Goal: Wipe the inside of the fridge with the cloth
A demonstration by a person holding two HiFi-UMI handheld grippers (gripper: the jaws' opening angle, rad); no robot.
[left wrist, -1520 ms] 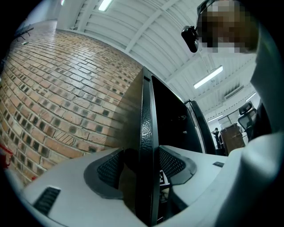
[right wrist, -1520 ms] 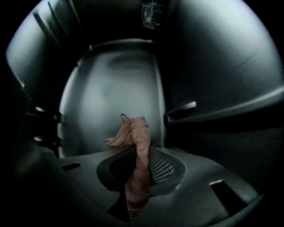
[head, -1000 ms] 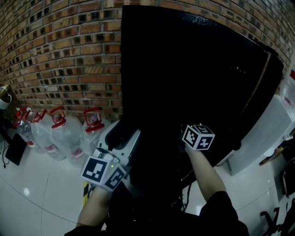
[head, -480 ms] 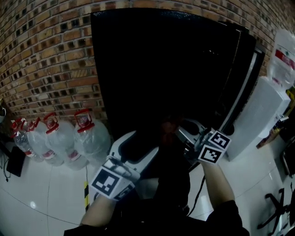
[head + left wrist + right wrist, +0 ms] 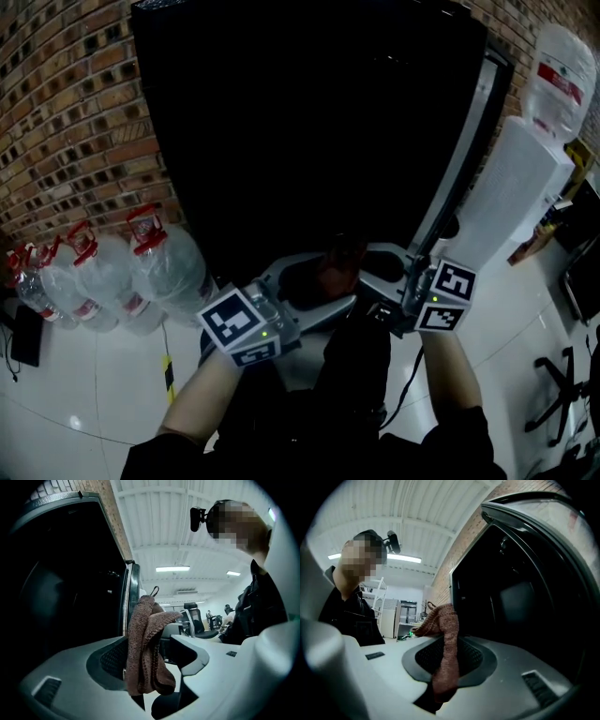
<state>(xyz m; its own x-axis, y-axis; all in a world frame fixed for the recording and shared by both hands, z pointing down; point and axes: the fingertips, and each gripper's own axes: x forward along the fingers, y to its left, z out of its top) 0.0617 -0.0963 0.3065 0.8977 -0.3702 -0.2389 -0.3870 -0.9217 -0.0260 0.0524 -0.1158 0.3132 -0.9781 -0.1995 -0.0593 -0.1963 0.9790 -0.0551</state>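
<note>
The black fridge (image 5: 309, 122) fills the top of the head view and shows dark in both gripper views (image 5: 70, 583) (image 5: 511, 597). In front of it my two grippers face each other, with the brown cloth (image 5: 337, 265) between them. My right gripper (image 5: 377, 272) (image 5: 436, 688) is shut on the cloth (image 5: 446, 653), which sticks up out of its jaws. My left gripper (image 5: 314, 286) (image 5: 154, 665) has just been closing a little. The cloth (image 5: 147, 648) hangs between its jaws against one pad, and a gap shows on the other side.
Several large water bottles (image 5: 141, 272) stand on the floor at the left, against the brick wall (image 5: 56, 112). A white water dispenser (image 5: 516, 187) with a bottle on top stands right of the fridge. An office chair (image 5: 562, 403) is at the lower right.
Both grippers have swung inward and now face each other before the fridge. The left gripper's jaws have come round the cloth, which did not show a second ago.
</note>
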